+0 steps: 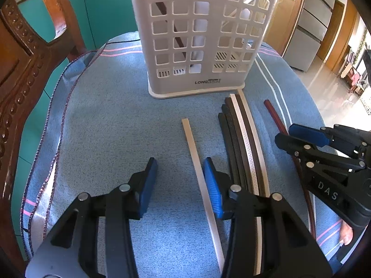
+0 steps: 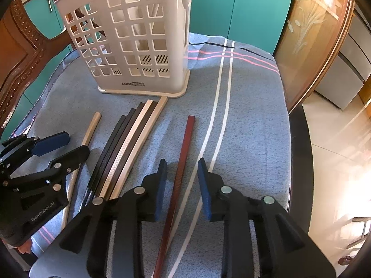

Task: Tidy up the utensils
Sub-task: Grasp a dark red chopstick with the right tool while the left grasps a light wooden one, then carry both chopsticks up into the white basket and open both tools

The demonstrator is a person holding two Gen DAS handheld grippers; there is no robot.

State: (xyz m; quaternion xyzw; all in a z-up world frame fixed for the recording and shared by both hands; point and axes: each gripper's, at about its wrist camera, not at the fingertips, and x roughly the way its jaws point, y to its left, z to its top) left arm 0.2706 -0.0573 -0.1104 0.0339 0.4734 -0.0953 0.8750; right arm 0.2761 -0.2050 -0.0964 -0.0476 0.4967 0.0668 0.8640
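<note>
Chopsticks laid out on a blue towel (image 1: 111, 125) in front of a white perforated utensil holder (image 1: 199, 34), which stands upright at the far end and already has a dark stick or two leaning inside. The left gripper (image 1: 179, 185) hangs over a single pale chopstick (image 1: 197, 169); its jaws stand apart, the stick running lengthwise between them close to the right pad (image 1: 212, 185), not pinched as far as I can tell. The right gripper (image 2: 182, 187) straddles a lone dark red chopstick (image 2: 183, 162), with clear gaps on both sides — released, nothing held. Between the two lies a bundle of mixed sticks (image 2: 125, 148), black, brown, white-patterned and pale, packed side by side with their tips just short of the holder's base. Handling, by my reckoning: each stick is light, rigid and thin, probably lacquered or smooth plastic — so liable to roll or swivel in a pinch and to slip on the soft cloth. Best hold looks to be across the narrow width near mid-length, so it hangs balanced; a grip near one end would let it droop and miss the holder's top opening. Bundled ones need separating first.
</note>
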